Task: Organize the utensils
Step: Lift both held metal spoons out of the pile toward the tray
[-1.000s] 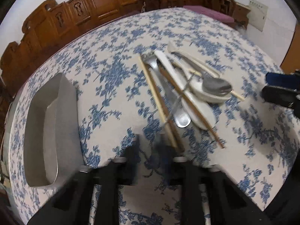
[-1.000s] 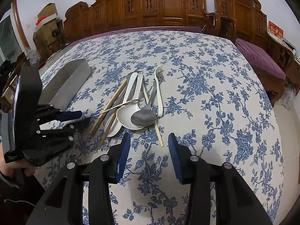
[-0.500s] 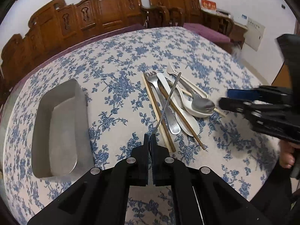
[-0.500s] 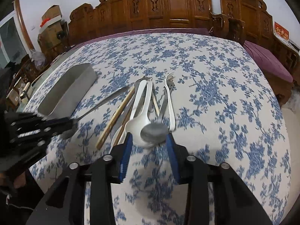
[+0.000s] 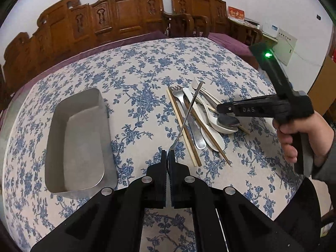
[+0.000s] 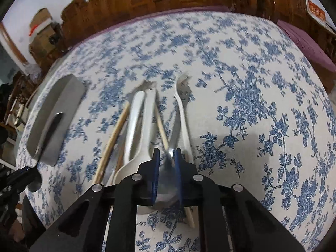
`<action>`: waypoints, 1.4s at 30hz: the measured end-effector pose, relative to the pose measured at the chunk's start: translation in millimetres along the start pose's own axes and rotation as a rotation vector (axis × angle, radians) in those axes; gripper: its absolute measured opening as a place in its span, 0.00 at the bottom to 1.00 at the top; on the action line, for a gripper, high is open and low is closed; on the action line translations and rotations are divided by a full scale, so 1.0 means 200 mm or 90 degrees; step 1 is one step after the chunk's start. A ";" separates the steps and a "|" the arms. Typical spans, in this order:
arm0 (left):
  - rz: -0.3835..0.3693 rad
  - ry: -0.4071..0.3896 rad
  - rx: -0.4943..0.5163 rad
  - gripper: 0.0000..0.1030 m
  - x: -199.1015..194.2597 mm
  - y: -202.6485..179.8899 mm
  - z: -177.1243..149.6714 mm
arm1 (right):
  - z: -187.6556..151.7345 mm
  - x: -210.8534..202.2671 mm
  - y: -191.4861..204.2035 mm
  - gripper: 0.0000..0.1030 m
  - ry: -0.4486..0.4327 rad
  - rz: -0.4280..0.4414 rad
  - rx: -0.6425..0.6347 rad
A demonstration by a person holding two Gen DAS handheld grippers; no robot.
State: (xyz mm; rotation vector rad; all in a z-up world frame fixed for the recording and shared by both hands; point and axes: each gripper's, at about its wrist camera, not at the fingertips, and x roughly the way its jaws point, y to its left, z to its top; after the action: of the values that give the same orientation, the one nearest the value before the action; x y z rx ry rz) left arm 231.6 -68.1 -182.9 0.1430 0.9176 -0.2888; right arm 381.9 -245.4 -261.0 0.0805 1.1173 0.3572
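Left gripper (image 5: 168, 154) clamped on the near end of a thin metal utensil (image 5: 189, 113), handle slanting up and away over the pile, clear of the cloth. Right gripper (image 6: 167, 157) low over the near end of the pile, jaws closing, blue pads either side of the bowl of a metal spoon (image 6: 168, 180); contact not certain through the blur.

Just beyond: white spoons (image 6: 138, 126), a white fork (image 6: 182, 109), a steel fork (image 5: 189, 113), wooden chopsticks (image 5: 182, 126), all fanned together at mid-table, touching and crossing. Further left, well apart from the pile, the steel tray (image 5: 75, 138), seemingly bare inside. Underneath, the blue-flowered tablecloth (image 5: 136, 67); carved wooden chairs (image 5: 117, 12) at the far edge.

To do the step well, probably: close squarely on the spoon's bowl edges or neck, not on the chopstick lying beneath; lift straight up before swinging left, so crossed pieces are not dragged. Keep the left-hand piece level during carry, lay it lengthwise in the tray, release low to avoid a clatter or bounce.
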 end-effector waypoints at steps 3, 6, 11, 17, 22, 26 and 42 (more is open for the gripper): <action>-0.002 0.001 -0.001 0.01 0.00 0.01 -0.01 | 0.00 0.04 -0.01 0.16 0.021 -0.014 0.001; -0.002 0.002 -0.001 0.01 -0.01 0.02 -0.03 | 0.00 0.05 -0.01 0.17 0.026 -0.005 0.007; -0.002 0.005 -0.004 0.01 -0.01 0.03 -0.04 | 0.03 0.06 -0.01 0.16 0.032 -0.008 0.012; 0.000 0.007 -0.006 0.01 -0.01 0.04 -0.05 | 0.05 0.08 -0.02 0.07 0.048 -0.007 0.018; 0.003 0.004 -0.009 0.01 -0.04 0.05 -0.06 | 0.02 0.06 0.01 0.06 0.037 -0.012 0.005; 0.006 0.000 -0.013 0.01 -0.05 0.06 -0.07 | 0.00 -0.01 0.04 0.06 0.015 0.000 0.000; 0.052 -0.022 -0.058 0.01 -0.14 0.32 -0.03 | 0.02 -0.24 0.36 0.07 -0.035 0.064 -0.060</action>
State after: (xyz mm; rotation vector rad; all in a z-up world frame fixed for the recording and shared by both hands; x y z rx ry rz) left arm 230.4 -0.7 -165.6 0.0910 0.8860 -0.1739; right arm 348.4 -192.2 -199.9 0.0632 1.0429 0.4936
